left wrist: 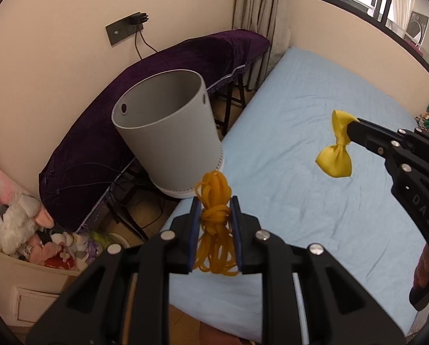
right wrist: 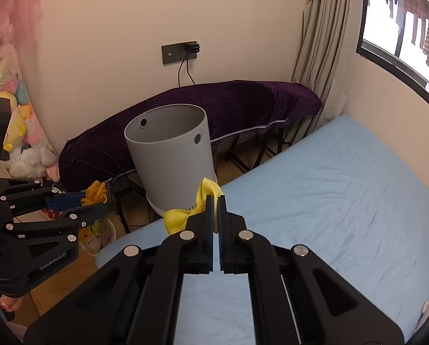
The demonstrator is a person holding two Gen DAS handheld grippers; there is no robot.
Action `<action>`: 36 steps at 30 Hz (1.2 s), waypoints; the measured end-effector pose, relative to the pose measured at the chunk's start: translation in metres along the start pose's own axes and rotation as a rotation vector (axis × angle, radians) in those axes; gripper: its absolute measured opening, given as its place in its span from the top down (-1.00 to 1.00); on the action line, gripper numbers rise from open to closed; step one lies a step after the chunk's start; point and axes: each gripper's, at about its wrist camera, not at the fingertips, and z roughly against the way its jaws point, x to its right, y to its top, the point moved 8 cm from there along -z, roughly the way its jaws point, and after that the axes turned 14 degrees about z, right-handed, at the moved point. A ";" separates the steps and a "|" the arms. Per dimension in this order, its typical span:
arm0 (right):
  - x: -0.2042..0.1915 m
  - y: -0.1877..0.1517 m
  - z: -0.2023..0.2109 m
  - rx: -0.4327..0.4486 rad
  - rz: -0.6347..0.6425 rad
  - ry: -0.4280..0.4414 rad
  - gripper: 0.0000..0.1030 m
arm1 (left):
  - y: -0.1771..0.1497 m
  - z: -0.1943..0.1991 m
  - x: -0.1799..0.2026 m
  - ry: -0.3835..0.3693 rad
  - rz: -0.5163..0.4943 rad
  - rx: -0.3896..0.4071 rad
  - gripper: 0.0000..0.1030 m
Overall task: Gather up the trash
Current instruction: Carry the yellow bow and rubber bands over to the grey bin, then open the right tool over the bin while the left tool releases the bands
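The left gripper (left wrist: 214, 215), angled downward, clamps a bundle of orange rubber bands (left wrist: 215, 218) whose long axis runs along its fingers. The right gripper (right wrist: 215, 201) (also tilted down, jaws nearly together) pinches a yellow ribbon bow (right wrist: 195, 204). Ahead of both stands an open grey cylindrical bin (right wrist: 171, 149) on the blue-sheeted bed (right wrist: 329, 201).

right tongs (right wrist: 216, 201) clamp yellow bow (right wrist: 185, 215) | grey bin (right wrist: 171, 155) beyond
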 end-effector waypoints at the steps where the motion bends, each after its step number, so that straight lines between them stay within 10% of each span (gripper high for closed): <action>1: -0.006 0.011 -0.008 0.001 0.003 0.006 0.96 | 0.010 -0.003 -0.012 0.002 0.006 0.000 0.60; 18: -0.047 0.178 -0.117 0.047 0.109 0.022 0.95 | 0.169 -0.042 -0.115 -0.014 0.065 0.079 0.60; 36: -0.021 0.216 -0.179 0.015 0.169 0.069 0.86 | 0.207 -0.094 -0.105 -0.030 0.081 0.032 0.55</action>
